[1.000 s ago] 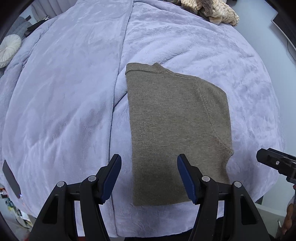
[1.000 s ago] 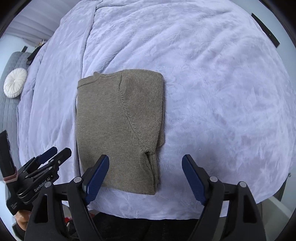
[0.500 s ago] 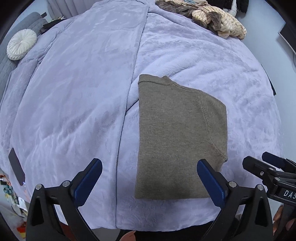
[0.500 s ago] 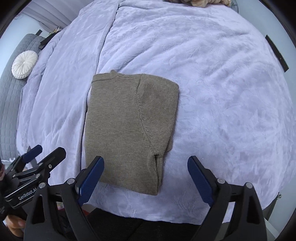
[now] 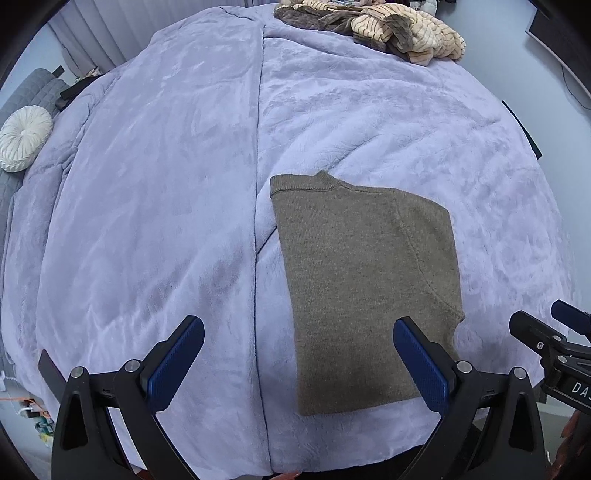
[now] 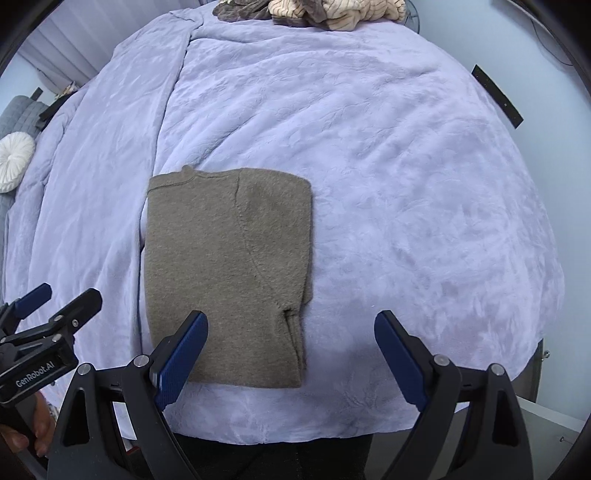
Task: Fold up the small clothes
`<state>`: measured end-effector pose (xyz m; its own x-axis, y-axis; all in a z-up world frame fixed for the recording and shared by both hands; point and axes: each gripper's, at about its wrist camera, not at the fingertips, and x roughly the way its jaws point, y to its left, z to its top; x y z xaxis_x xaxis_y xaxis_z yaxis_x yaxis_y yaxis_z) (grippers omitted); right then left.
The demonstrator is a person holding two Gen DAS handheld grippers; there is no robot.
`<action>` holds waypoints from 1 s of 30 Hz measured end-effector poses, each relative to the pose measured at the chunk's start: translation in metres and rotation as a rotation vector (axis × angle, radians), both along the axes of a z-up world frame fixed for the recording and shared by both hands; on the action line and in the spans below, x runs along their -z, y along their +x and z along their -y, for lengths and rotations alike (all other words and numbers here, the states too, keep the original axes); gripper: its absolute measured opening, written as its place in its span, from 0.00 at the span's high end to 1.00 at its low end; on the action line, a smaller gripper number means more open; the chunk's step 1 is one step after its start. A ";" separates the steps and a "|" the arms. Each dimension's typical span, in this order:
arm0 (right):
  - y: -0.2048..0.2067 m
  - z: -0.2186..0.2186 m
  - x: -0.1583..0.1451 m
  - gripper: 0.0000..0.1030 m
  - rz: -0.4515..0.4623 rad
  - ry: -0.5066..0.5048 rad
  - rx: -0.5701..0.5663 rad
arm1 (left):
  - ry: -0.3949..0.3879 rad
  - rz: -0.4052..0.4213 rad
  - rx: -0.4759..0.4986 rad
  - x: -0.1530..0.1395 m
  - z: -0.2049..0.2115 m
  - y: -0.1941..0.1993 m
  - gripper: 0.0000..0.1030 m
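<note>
An olive-brown knit sweater [image 5: 365, 280] lies folded into a flat rectangle on the lavender blanket [image 5: 155, 206], near the bed's front edge; it also shows in the right wrist view [image 6: 225, 266]. My left gripper [image 5: 295, 354] is open and empty, held above the sweater's near left part. My right gripper [image 6: 290, 347] is open and empty, above the sweater's near right corner. Each gripper shows at the edge of the other's view: the right one [image 5: 554, 347], the left one [image 6: 48, 325].
A pile of beige and brown clothes [image 5: 388, 29] lies at the far edge of the bed. A round white cushion [image 5: 22, 136] sits at the left on a grey quilted surface. The bed's front edge [image 6: 295, 432] runs just below the grippers.
Both grippers have pulled back and up from the sweater, so more of the bed shows. The left gripper's jaws have opened wider. The sweater has not moved.
</note>
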<state>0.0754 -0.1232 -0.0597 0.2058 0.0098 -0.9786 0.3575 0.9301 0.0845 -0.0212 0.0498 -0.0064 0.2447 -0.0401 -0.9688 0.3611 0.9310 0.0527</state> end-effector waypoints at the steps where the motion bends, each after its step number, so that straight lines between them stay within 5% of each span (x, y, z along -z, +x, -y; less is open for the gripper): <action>1: 0.001 0.002 -0.001 0.09 0.002 -0.005 0.001 | 0.004 0.001 0.005 -0.001 0.001 0.000 0.00; 30: 0.014 -0.009 -0.011 0.09 0.023 -0.045 -0.039 | 0.020 0.008 -0.001 -0.003 -0.004 -0.007 0.00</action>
<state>0.0894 -0.1139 -0.0490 0.2281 -0.0257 -0.9733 0.3192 0.9464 0.0498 -0.0287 0.0536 -0.0037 0.2527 -0.0208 -0.9673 0.3593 0.9303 0.0739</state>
